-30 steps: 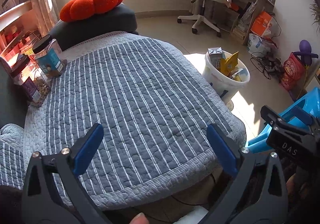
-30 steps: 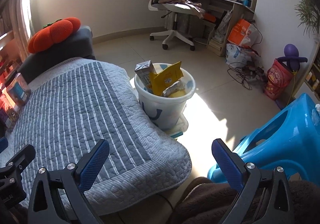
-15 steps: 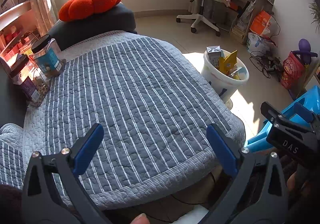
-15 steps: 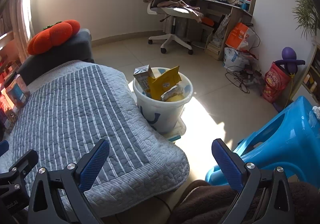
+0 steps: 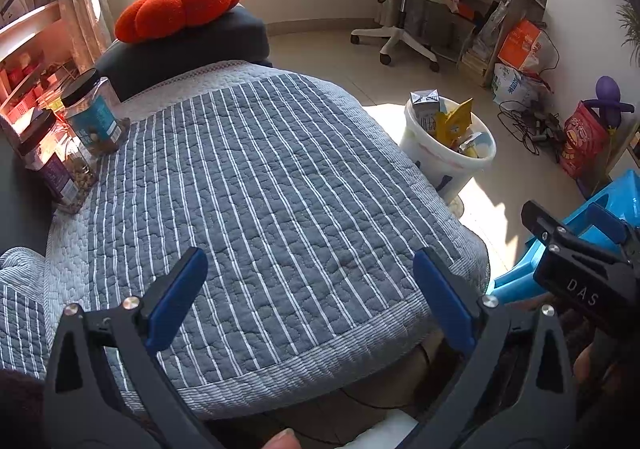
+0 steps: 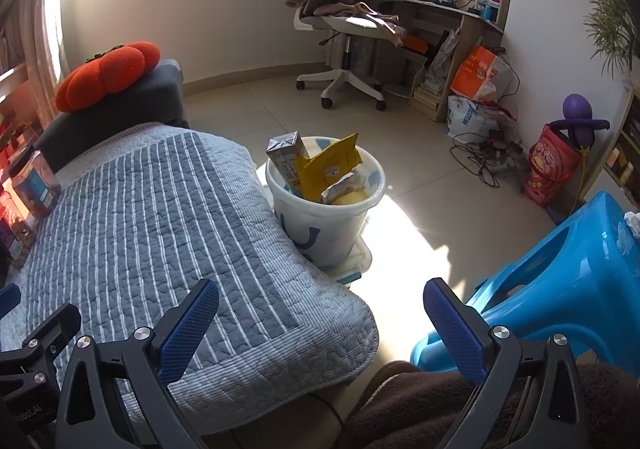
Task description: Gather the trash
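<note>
White bin (image 6: pixel 326 209), stuffed with a carton (image 6: pixel 286 159) and wrappers, stands on the floor just beside the quilt (image 5: pixel 256 217). Two jars (image 5: pixel 94 113) sit at the quilt's far-left edge. Left gripper (image 5: pixel 308 297) and right gripper (image 6: pixel 320 325) both gape, empty.

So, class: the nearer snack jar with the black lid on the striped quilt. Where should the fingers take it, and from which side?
Grip the nearer jar across its clear body just under the black lid, coming level from the open quilt side. It stands upright with flat-looking walls. The second jar crowds its far side, so that side looks blocked. The left gripper, open, seems the closer.
</note>
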